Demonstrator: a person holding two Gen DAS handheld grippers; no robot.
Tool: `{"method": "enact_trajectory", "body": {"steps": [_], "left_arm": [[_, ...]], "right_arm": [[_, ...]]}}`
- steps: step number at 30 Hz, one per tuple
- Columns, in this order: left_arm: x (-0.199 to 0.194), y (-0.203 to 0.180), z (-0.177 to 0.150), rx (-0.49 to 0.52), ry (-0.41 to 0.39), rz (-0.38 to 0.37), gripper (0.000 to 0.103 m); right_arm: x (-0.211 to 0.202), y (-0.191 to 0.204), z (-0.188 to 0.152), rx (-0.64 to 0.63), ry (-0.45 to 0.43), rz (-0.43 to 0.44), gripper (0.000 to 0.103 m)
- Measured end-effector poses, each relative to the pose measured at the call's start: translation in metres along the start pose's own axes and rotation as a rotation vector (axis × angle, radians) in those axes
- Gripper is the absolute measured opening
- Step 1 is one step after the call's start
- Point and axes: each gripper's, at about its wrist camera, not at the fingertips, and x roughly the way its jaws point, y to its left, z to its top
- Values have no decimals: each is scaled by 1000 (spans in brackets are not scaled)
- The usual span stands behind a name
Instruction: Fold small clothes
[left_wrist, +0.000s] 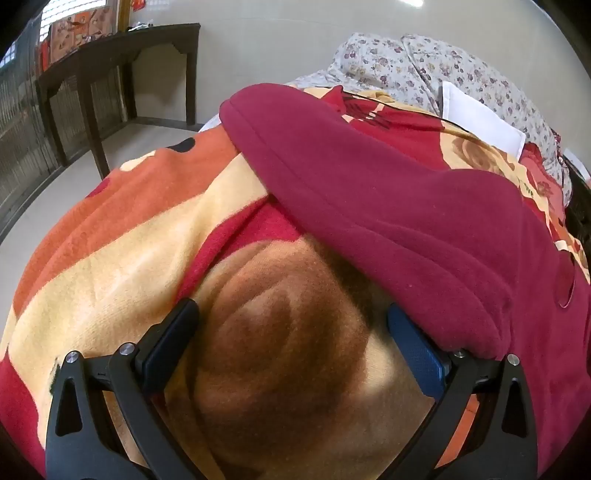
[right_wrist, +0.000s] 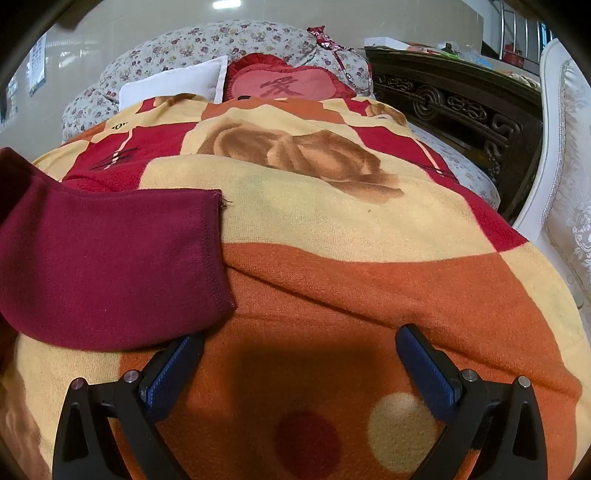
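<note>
A dark maroon fleece garment (left_wrist: 388, 206) lies spread on a patterned blanket (left_wrist: 122, 258) over a bed. In the left wrist view it runs from the upper middle to the lower right, and its near edge rests over my right finger. My left gripper (left_wrist: 291, 314) is open and empty, low over the blanket just left of the garment. In the right wrist view a hemmed end of the garment (right_wrist: 110, 266) lies at the left, touching my left finger. My right gripper (right_wrist: 301, 338) is open and empty over the orange part of the blanket (right_wrist: 369, 295).
A floral quilt (right_wrist: 221, 40), a white pillow (right_wrist: 177, 85) and a red heart cushion (right_wrist: 284, 83) lie at the head of the bed. A carved dark headboard (right_wrist: 461, 99) and a white chair (right_wrist: 565, 155) stand right. A dark side table (left_wrist: 122, 55) stands left on the floor.
</note>
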Motion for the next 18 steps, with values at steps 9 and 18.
{"method": "enact_trajectory", "body": {"steps": [9,18], "left_arm": [[-17,-18,-6,138,47,55,102],[-93,-80,-23,272,-59,60,102]], "right_arm": [[1,0,-1,-1,0,-1,103],[1,-1,-1,-1,-1,-1,103]]}}
